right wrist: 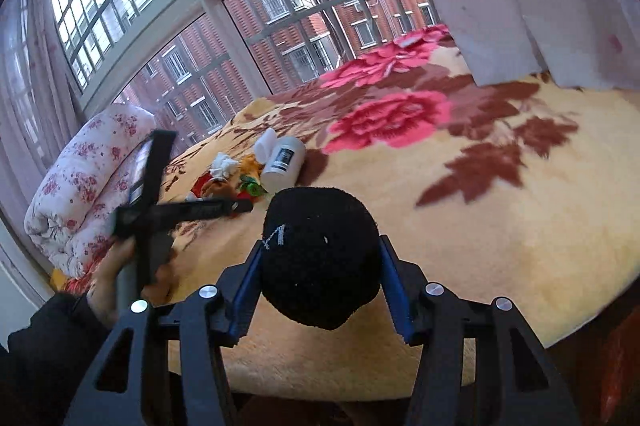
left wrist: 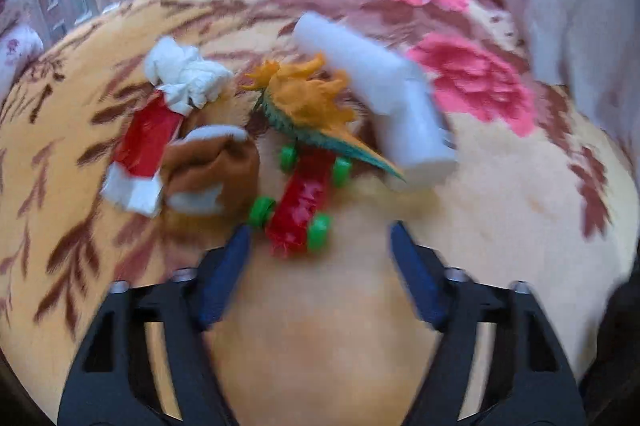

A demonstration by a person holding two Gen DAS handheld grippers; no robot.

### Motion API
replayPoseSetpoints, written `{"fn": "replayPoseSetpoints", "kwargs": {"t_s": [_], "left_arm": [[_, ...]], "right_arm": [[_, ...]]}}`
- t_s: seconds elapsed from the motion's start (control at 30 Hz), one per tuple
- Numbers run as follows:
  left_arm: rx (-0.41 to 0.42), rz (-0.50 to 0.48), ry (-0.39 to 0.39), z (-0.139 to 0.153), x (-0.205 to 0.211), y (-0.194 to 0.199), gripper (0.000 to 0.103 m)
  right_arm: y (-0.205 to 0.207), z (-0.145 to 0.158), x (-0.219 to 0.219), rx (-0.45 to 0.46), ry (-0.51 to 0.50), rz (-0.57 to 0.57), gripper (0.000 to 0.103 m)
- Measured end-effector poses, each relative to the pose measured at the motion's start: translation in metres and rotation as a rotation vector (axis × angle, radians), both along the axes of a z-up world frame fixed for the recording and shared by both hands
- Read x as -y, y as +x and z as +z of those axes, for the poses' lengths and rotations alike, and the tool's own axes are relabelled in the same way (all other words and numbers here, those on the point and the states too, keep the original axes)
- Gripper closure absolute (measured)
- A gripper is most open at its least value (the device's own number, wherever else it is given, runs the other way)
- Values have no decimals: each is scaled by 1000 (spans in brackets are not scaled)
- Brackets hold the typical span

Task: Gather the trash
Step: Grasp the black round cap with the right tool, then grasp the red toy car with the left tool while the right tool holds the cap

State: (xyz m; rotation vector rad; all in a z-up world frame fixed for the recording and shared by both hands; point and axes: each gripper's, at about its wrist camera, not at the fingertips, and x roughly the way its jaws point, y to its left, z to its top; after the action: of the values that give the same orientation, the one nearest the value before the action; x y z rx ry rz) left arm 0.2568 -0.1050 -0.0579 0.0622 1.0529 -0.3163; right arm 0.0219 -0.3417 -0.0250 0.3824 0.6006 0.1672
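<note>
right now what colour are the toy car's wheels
Green wheels on the red toy car; clearest in the left wrist view.

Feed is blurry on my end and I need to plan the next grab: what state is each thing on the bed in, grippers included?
Left gripper: open, empty.
Right gripper: shut on black sock ball.
White bottle: lying on its side.
Tissue wad: crumpled, loose.
Red wrapper: flattened beside tissue wad.
Toy car: just ahead of the left fingertips.
Brown sock: bunched.

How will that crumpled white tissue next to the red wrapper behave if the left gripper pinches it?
The crumpled white tissue looks soft and loosely wadded, so it will probably squash flat and weigh almost nothing. Its folds should catch the pads, so slipping seems unlikely. It overlaps the red wrapper, which might drag along with it.
</note>
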Motion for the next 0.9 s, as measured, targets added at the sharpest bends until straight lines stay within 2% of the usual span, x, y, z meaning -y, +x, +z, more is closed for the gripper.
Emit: {"fn": "replayPoseSetpoints", "kwargs": {"t_s": [0.03,0.07,0.17,0.43,0.47,0.53,0.57,0.6,0.73,0.9], "left_arm": [[-27,3,5,-5,2,9,52],[-33,8,-2,-8,1,17,53],[-5,-18,-3,-5,0,23,66],[57,-74,49,-3,6,17,66],[60,-75,51,-3,7,19,65],[59,-74,71,-3,9,19,51],[61,-75,79,-3,10,19,40],[68,-75,93,-2,12,18,33],[112,-121,164,-1,24,13,26],[149,-176,255,-6,45,20,29]], "right_arm": [[-1,-2,2,-5,2,-6,49],[-2,-5,3,-7,4,-10,49],[-5,-8,6,-5,1,-16,49],[-10,-11,3,-10,0,-10,49],[-11,-11,3,-12,2,-7,49],[-13,-11,2,-11,-1,-5,49],[-13,-11,1,-12,-1,-4,49],[-13,-11,1,-14,-3,-1,49],[-13,-13,4,-13,9,-2,49],[-13,-14,3,-12,7,-4,49]]}}
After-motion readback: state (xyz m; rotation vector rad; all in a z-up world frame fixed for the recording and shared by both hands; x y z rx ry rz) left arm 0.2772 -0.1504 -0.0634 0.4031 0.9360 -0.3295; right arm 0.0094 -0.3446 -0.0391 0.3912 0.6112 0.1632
